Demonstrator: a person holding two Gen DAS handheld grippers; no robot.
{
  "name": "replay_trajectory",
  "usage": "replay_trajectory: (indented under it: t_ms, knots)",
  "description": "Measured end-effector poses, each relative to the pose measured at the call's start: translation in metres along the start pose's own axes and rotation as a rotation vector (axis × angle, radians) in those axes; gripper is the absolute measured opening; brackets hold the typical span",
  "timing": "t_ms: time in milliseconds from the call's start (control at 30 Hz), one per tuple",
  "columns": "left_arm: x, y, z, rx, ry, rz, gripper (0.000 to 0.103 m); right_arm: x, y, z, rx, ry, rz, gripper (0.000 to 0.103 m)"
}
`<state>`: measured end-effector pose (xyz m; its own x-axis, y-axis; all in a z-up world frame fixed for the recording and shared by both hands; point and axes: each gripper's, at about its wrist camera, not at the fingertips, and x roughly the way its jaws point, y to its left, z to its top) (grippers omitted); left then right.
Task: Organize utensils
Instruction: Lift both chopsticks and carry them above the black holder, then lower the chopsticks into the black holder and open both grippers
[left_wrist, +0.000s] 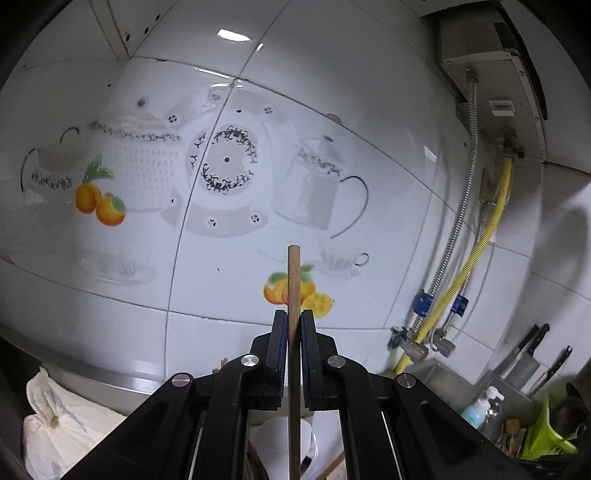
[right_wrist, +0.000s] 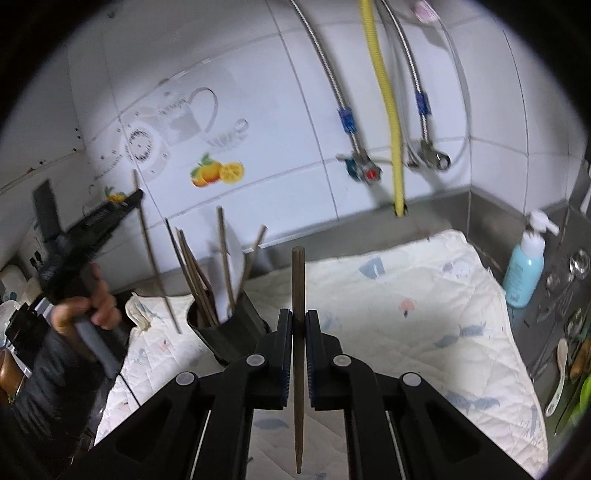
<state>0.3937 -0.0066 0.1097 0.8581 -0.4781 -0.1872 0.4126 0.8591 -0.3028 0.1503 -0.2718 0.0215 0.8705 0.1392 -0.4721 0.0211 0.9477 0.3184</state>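
My left gripper (left_wrist: 294, 319) is shut on a brown chopstick (left_wrist: 294, 280) that stands upright before the tiled wall. In the right wrist view this left gripper (right_wrist: 135, 195) is raised at the left with its chopstick (right_wrist: 155, 254) hanging beside a dark holder (right_wrist: 229, 325). The holder stands on a white quilted cloth (right_wrist: 406, 295) and has several chopsticks (right_wrist: 195, 273) in it. My right gripper (right_wrist: 298, 317) is shut on another brown chopstick (right_wrist: 298, 280), upright, to the right of the holder.
Metal hoses and a yellow pipe (right_wrist: 391, 103) run down the wall. A blue soap bottle (right_wrist: 524, 269) stands at the right by a steel rack with spoons (right_wrist: 557, 369). Knives (left_wrist: 528, 354) and a green basket (left_wrist: 546, 432) show in the left wrist view.
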Motion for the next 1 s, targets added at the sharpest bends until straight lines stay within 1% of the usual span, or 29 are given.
replay_trajectory:
  t_ms: [67,200,233,333,433,567,633,1000]
  knots:
    - [0.006,0.001,-0.002,0.013,-0.020,0.013,0.006,-0.002,0.008,0.008,-0.019,-0.018,0.008,0.009]
    - [0.020,0.001,-0.010,0.042,-0.032,0.032,0.006,-0.006,0.020,0.022,-0.047,-0.055,0.022,0.009]
    - [0.023,0.002,-0.012,0.043,-0.031,0.027,0.006,-0.006,0.022,0.024,-0.055,-0.062,0.026,0.009]
    - [0.030,0.008,-0.017,0.021,-0.027,0.031,0.006,-0.006,0.031,0.035,-0.077,-0.087,0.038,0.009]
    - [0.033,0.015,-0.013,-0.015,-0.034,0.022,0.006,-0.003,0.039,0.044,-0.091,-0.102,0.052,0.009]
    - [0.034,0.020,-0.007,-0.013,-0.051,0.017,0.006,0.002,0.047,0.054,-0.097,-0.127,0.078,0.009]
    - [0.034,0.022,-0.010,-0.007,-0.040,0.019,0.006,0.006,0.053,0.059,-0.101,-0.146,0.087,0.009]
    - [0.033,0.035,-0.050,0.011,0.046,0.041,0.006,0.045,0.089,0.085,-0.143,-0.212,0.161,0.009]
